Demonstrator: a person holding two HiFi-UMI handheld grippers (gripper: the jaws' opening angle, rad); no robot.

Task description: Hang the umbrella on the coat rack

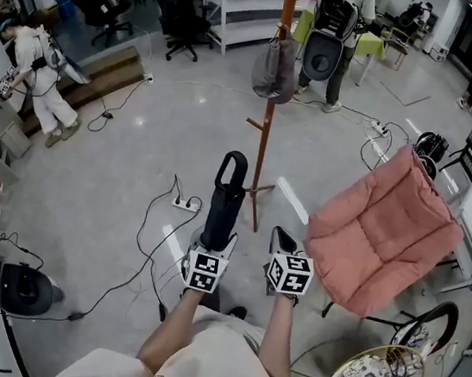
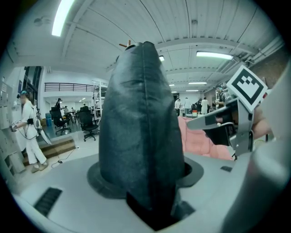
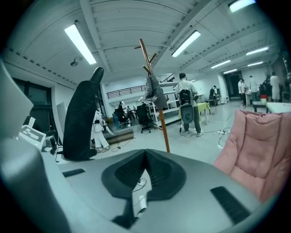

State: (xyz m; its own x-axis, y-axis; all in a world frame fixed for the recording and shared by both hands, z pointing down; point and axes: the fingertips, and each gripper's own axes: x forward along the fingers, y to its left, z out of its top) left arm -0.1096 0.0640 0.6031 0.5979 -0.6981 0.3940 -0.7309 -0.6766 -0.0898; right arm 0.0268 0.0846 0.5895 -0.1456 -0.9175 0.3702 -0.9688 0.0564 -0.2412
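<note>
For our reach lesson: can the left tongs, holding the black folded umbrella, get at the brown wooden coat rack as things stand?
Probably not yet: the left tongs hold the black folded umbrella short of the brown wooden coat rack; no obstacle stands between.

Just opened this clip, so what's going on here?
A person is working with a hand-held gripper in each hand. The left gripper has its jaws closed on a folded black umbrella, which it holds upright. The right gripper is beside it, jaws together and empty. The wooden coat rack stands ahead on the floor with a grey bag hanging on it. The umbrella is not yet hung.
</note>
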